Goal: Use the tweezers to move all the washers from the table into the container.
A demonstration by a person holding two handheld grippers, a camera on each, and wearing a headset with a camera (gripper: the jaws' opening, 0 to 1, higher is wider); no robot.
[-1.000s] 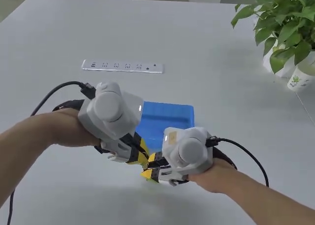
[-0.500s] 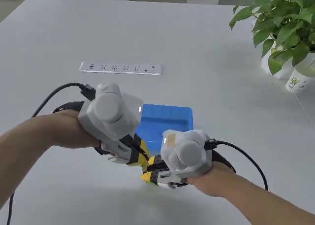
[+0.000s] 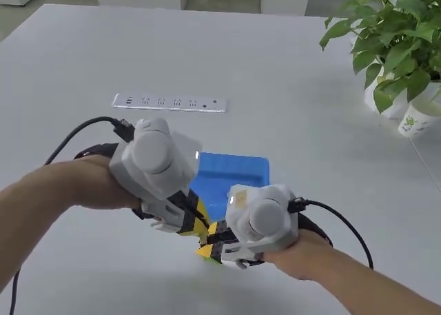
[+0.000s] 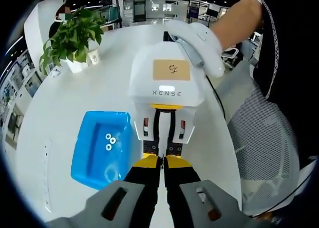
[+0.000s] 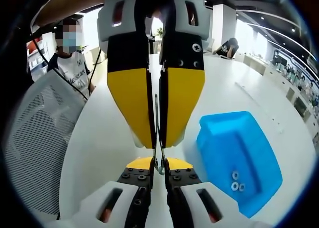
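Note:
My two grippers meet tip to tip over the white table, just in front of the blue container [image 3: 238, 169]. In the right gripper view, thin metal tweezers [image 5: 156, 133] run between the yellow pads of my left gripper [image 5: 157, 143], which is shut on them. Their lower end sits between the nearly closed tips of my right gripper [image 5: 158, 168]. From the head view, the left gripper [image 3: 200, 225] comes in from the left and the right gripper [image 3: 210, 249] from the lower right. Three washers [image 4: 110, 141] lie inside the container [image 4: 92, 160]; the same washers [image 5: 236, 180] also appear from the right.
A white power strip [image 3: 169, 103] lies on the table behind the container. A potted plant [image 3: 406, 46] stands at the far right edge. A mesh office chair [image 4: 259, 138] is beside the table, and a person [image 5: 70, 63] stands behind it.
The head camera has shifted a little, so the scene sits slightly lower. Both grippers stay tip to tip on the tweezers in front of the container.

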